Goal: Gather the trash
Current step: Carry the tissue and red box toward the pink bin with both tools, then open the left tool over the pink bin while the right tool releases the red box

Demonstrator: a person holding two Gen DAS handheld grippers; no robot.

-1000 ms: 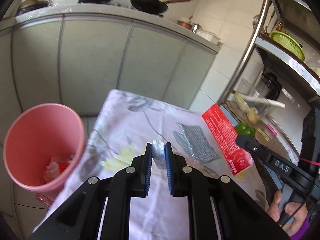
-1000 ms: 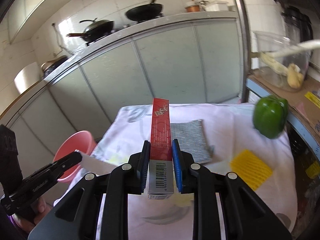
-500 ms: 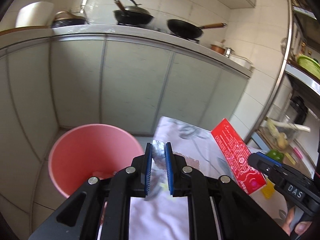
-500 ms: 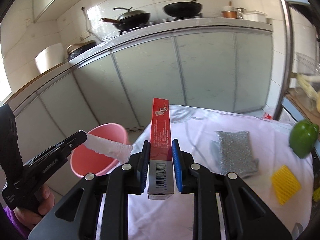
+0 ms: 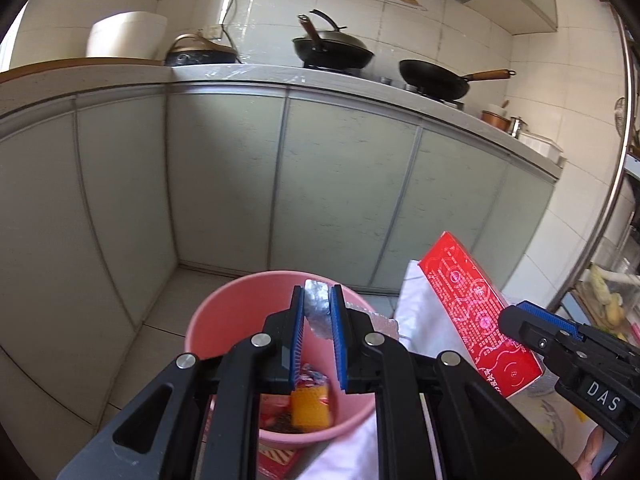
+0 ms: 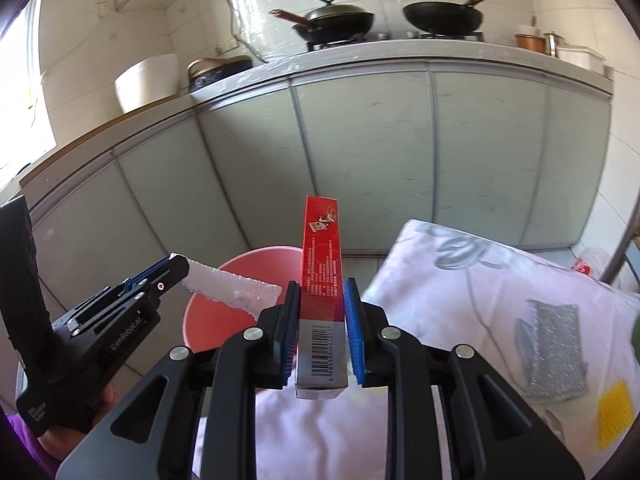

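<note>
Both black tools (image 5: pixel 318 312) (image 6: pixel 320 308) carry blue ribbed pads, silver screws, white lettering; purple sleeve (image 6: pixel 16 432)

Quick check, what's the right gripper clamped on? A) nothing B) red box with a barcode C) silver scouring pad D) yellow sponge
B: the right gripper is shut on the red box, barcode end toward the camera; the scouring pad lies on the table.

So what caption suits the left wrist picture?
Left claw holding silver wrapper above pink bin.
</note>
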